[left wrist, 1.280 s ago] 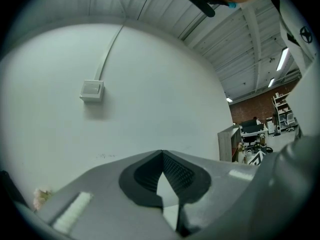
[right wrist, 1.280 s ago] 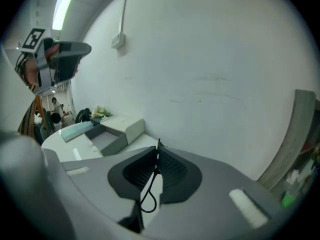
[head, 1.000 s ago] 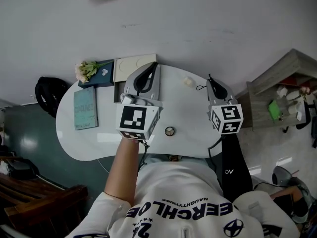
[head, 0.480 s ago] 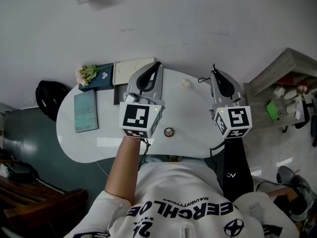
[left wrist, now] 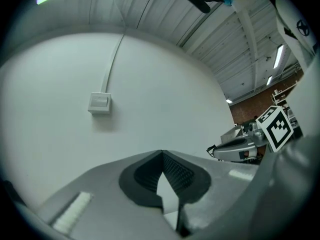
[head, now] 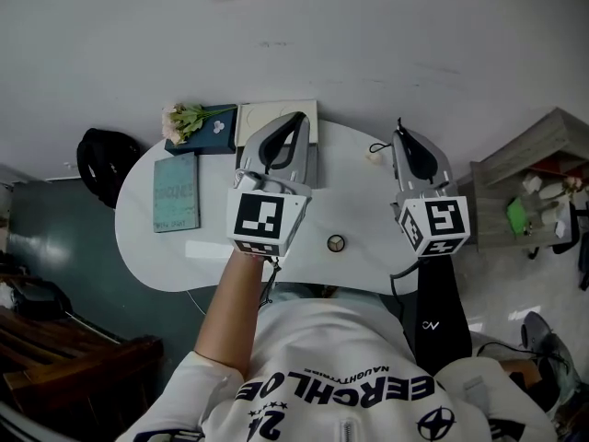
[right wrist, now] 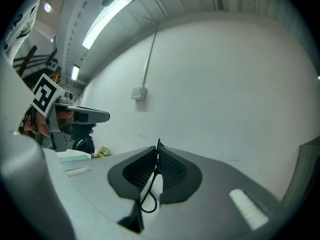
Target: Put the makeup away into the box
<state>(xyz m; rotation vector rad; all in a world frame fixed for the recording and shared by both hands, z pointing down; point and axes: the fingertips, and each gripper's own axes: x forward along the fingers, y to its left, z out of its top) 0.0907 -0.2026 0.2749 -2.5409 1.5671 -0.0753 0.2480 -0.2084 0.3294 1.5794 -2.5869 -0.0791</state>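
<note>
Shut tight, both my pairs of jaws pointed level at the white wall [head: 322, 35], above the white table [head: 166, 256]. On my left gripper [left wrist: 161, 153] the pads met at their tips with nothing between them. On my right gripper [right wrist: 158, 144] the pads pinched a thin black cord loop [right wrist: 147, 200], which hung down from the tips. A small round case [head: 336, 243] lay on the table between my two grippers, near the closer edge, and a small cream lump [head: 373, 157] lay just beside my right gripper's tip. The cream box [head: 262, 118] sat at the far edge, partly hidden behind my left gripper. Beside it were a dark blue case [head: 219, 136] with flowers [head: 184, 118] on it and a teal book [head: 175, 193].
</note>
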